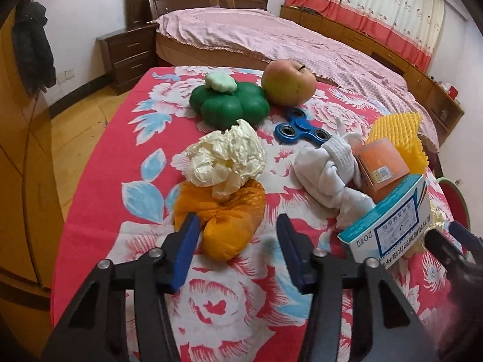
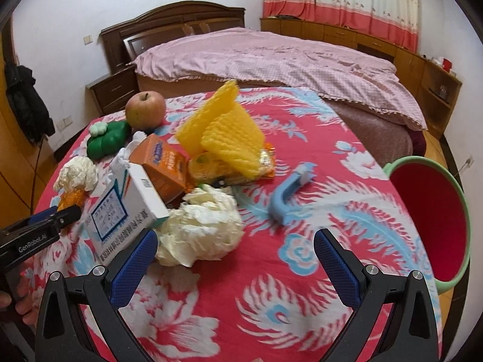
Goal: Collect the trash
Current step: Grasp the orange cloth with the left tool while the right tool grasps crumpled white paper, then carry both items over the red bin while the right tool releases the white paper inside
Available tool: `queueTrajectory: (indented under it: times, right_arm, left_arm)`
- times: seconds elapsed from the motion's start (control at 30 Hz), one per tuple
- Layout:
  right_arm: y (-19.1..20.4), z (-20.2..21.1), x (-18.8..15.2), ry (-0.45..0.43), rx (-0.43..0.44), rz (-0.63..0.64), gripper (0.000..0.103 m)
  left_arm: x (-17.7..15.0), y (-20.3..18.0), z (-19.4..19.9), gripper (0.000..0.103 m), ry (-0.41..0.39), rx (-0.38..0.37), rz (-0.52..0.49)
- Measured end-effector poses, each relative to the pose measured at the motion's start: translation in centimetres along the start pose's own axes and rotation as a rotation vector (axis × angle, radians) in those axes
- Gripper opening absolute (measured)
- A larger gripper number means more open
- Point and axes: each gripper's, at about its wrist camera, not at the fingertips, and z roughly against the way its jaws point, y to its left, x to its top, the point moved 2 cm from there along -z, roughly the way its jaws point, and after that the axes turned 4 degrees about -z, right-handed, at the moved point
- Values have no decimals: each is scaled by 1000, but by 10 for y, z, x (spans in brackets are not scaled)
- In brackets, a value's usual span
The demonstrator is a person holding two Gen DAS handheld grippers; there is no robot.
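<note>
Over a round table draped in a red floral cloth [image 1: 142, 138], two black hand-held grippers with blue pads point down at a scatter of litter. Jaws of the left gripper [image 1: 238, 229] stand partly apart, with an orange mesh fruit wrapper [image 1: 223, 223] lying between the pad tips, the left pad just at its edge; whether the pads press on it cannot be told. A crumpled cream paper ball [image 1: 225, 157] sits on the far end of that wrapper. Beyond it lie a green flower-shaped plastic toy [image 1: 231, 104], a red-yellow apple [image 1: 288, 83] and a blue fidget spinner [image 1: 302, 128]. Right of the left gripper are a wad of white tissue [image 1: 326, 169], an orange carton [image 1: 382, 167] and a white-and-teal medicine box [image 1: 389, 226]. The right gripper [image 2: 235, 252] is spread wide and empty; a second crumpled cream paper ball [image 2: 202, 226] lies just ahead of its left pad. Farther off stand yellow foam netting [image 2: 226, 129] and a light blue plastic handle [image 2: 286, 193], with a green-rimmed red bin [image 2: 434, 220] at the right, beside the table.
</note>
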Motion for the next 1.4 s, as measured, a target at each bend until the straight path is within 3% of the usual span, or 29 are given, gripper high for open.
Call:
queueTrajectory:
  times: [0.2,0.3,0.83,1.07,1.4]
  right_arm:
    - [9,-12,0,54,98,-12,48]
    - [12,-10,0,40,101,3,42]
    - [-22,46,-5,-47,147,-57,40]
    - [-48,77,-3,-107,129,-88,40]
    - [-91,113,3,-191,89,-135,40]
  left_arm:
    - [-5,5,0,35,9,-34,26]
    - [-8,6,3,32,11,-55,41]
    - [-15,-26,63,31,-73,-125,29]
    - [-10,-54,89,31,-121,-134,-21]
    - [0,-105,99,31,-127,-200,-98]
